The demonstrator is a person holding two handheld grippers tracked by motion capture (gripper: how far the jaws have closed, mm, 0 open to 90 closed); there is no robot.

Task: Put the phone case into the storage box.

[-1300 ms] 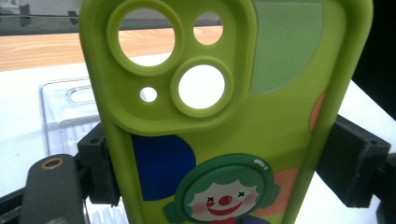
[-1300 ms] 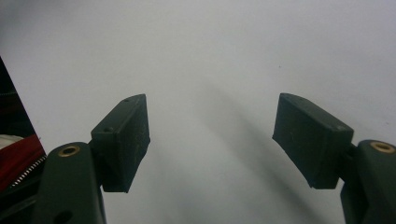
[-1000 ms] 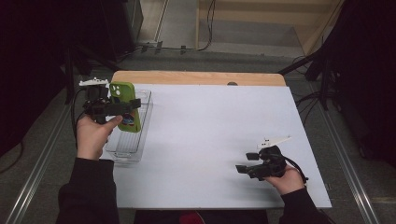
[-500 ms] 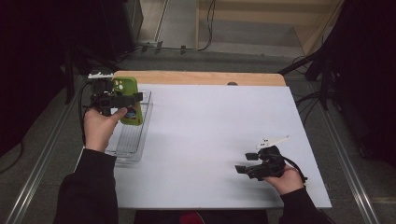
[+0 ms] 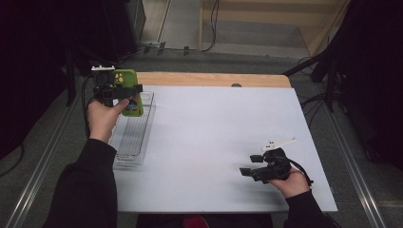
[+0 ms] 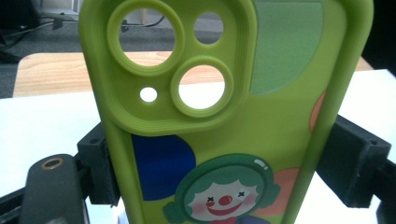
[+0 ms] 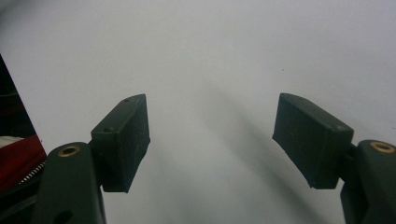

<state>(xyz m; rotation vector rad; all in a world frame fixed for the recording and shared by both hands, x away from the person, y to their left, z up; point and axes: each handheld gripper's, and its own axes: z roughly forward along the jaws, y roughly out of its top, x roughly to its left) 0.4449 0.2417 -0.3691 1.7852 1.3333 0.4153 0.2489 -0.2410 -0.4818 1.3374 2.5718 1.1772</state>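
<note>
A laboratory recording station is indicated by the white-topped table (image 5: 223,142), floor rails (image 5: 33,185), trailing cables (image 5: 190,47) and dark surrounds.

No words, brand names or numbers can be read anywhere; the green phone case (image 6: 224,116), central in the left gripper view, carries just a cartoon clown face and coloured blobs.

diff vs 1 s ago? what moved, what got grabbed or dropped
The left gripper, shut on the green phone case throughout, carried it toward the far end of the clear tray, nearer the table's wooden edge. Nothing was grabbed or dropped. The right gripper stayed put over the white table, jaws open and empty.
</note>
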